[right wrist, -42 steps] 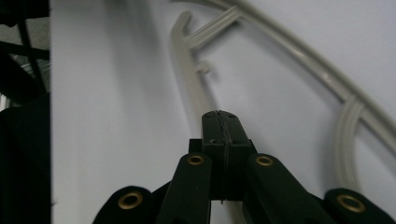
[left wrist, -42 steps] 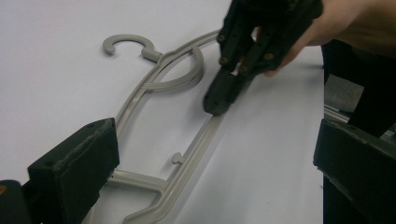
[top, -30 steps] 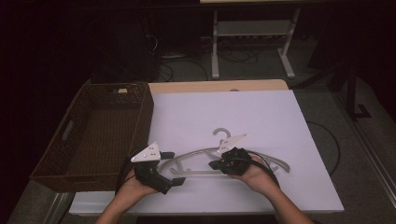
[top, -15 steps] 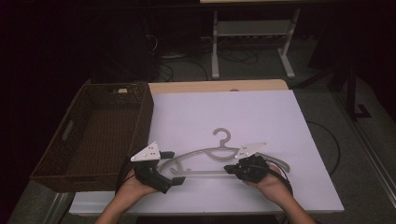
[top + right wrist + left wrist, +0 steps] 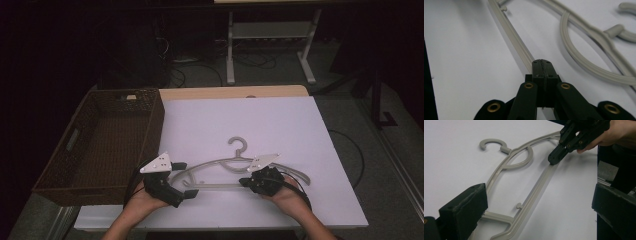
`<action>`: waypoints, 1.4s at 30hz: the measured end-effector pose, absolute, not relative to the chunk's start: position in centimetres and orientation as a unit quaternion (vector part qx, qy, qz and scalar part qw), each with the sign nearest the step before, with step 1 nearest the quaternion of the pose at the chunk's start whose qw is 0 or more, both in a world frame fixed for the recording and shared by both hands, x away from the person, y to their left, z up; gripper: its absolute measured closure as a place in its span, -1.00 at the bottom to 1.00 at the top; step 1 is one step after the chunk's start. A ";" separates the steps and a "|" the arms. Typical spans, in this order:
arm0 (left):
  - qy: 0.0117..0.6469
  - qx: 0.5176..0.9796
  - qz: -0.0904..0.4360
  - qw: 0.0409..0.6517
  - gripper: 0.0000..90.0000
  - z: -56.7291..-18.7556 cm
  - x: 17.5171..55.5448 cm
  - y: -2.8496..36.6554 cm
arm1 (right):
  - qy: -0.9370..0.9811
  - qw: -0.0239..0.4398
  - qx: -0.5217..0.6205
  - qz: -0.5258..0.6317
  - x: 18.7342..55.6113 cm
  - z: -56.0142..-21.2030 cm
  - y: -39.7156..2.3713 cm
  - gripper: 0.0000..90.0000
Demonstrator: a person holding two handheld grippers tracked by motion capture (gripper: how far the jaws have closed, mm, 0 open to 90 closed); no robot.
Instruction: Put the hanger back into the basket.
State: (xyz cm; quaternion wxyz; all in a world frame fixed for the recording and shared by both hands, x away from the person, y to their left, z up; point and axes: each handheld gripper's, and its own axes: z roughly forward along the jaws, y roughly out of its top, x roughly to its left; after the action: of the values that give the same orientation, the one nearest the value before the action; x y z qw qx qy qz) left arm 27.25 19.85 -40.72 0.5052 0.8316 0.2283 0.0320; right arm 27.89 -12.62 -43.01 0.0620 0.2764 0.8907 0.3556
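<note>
- Hanger (image 5: 235,167), grey plastic, is lying flat on the white table sheet (image 5: 280,125), toward the near edge, its hook (image 5: 239,145) pointing away from the person.
- Its straight lower bar (image 5: 541,185) is running between the two grippers; in the left gripper view the bar is carrying a small peg (image 5: 519,205) near the left end.
- Right gripper (image 5: 246,182) is lying low over the lower bar right of centre. In the right gripper view its jaws are standing pressed together with no gap, tips (image 5: 541,62) resting over the bar; whether any of the bar is pinched between them cannot be told.
- Left gripper (image 5: 189,179) is sitting at the hanger's left end, jaws spread wide. In the left gripper view the hanger's left corner (image 5: 504,225) is lying between the two pads (image 5: 464,210), with neither pad seen pressing on it.
- Hands are holding both grippers from the near edge of the table, each gripper bearing a pale three-cornered plate (image 5: 159,163) on top.
- Wicker basket (image 5: 75,150), dark brown, is standing left of the sheet, well apart from the hanger.
</note>
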 end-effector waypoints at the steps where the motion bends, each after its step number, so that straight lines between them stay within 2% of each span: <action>1: 0.228 0.832 0.032 0.506 -1.00 -40.7 27.3 19.9 | 0.894 0.061 0.275 0.349 27.8 -43.2 -12.5 0.99; 17: 0.231 0.833 0.037 0.501 -1.00 -40.7 27.9 19.4 | 0.900 0.056 0.270 0.338 27.9 -43.8 -12.1 0.99; 30: 0.224 0.840 0.050 0.492 -1.00 -40.1 31.7 16.9 | 0.900 0.053 0.273 0.336 27.9 -43.8 -12.2 0.99; 38: 0.220 0.862 0.059 0.453 -1.00 -41.2 34.0 14.6 | 0.900 0.053 0.270 0.338 28.0 -43.8 -12.2 0.99; 42: 0.212 0.872 0.058 0.436 -0.73 -42.0 34.8 13.9 | 0.900 0.054 0.272 0.337 28.0 -43.8 -12.2 0.99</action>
State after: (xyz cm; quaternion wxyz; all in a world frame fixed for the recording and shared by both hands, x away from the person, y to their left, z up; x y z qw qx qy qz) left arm 34.80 13.86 -42.00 0.4363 0.8725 0.2124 0.0577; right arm 27.95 -12.19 -43.79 0.0536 0.2717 0.8998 0.3370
